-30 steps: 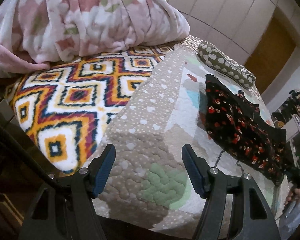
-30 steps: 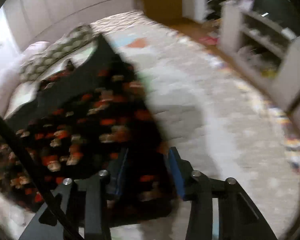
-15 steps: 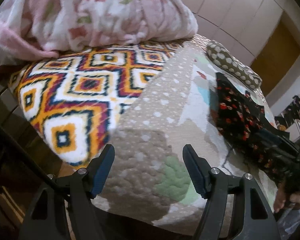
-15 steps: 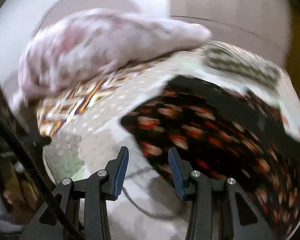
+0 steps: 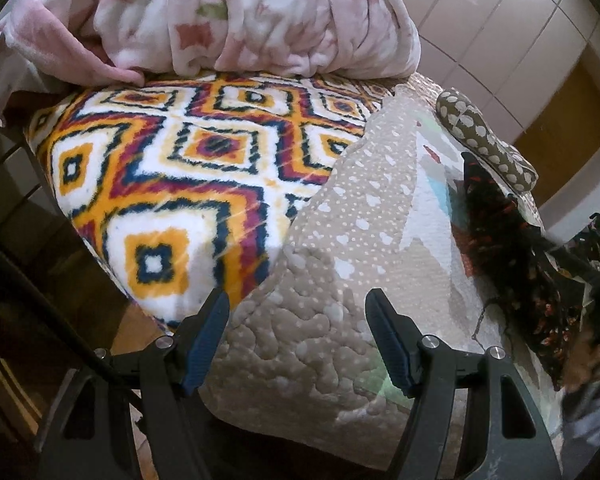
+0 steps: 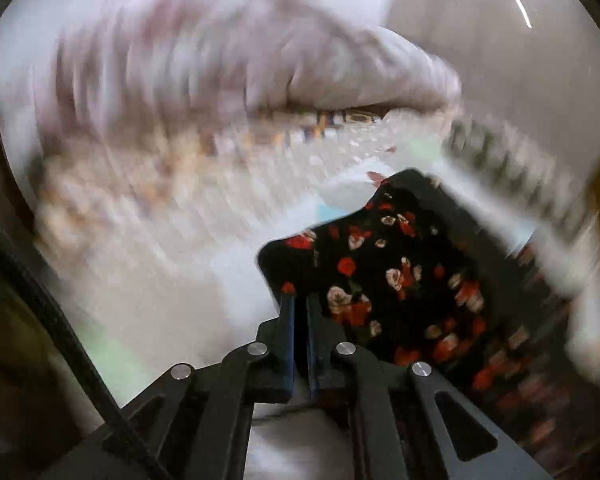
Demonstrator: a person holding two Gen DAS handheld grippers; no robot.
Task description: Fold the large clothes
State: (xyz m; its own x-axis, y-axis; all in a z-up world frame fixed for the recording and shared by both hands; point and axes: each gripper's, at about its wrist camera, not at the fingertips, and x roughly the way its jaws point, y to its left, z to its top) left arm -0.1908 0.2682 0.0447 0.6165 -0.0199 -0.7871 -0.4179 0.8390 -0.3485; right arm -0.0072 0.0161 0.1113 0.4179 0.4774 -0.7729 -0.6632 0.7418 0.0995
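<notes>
A black garment with red and white flowers (image 5: 516, 256) lies on the right side of the bed in the left wrist view. In the right wrist view my right gripper (image 6: 300, 304) is shut on the near edge of this floral garment (image 6: 384, 276) and lifts it; the background is blurred by motion. My left gripper (image 5: 296, 312) is open and empty, held over the near corner of the beige quilted bedspread (image 5: 340, 280), well left of the garment.
A colourful diamond-pattern blanket (image 5: 180, 168) covers the bed's left part. A pink floral duvet (image 5: 220, 16) is heaped at the back. A spotted pillow (image 5: 484, 144) lies at the far right. White wardrobe doors (image 5: 500, 32) stand behind.
My right gripper has shut on the floral garment's edge and swung with it. My left gripper has drifted a little left, still open.
</notes>
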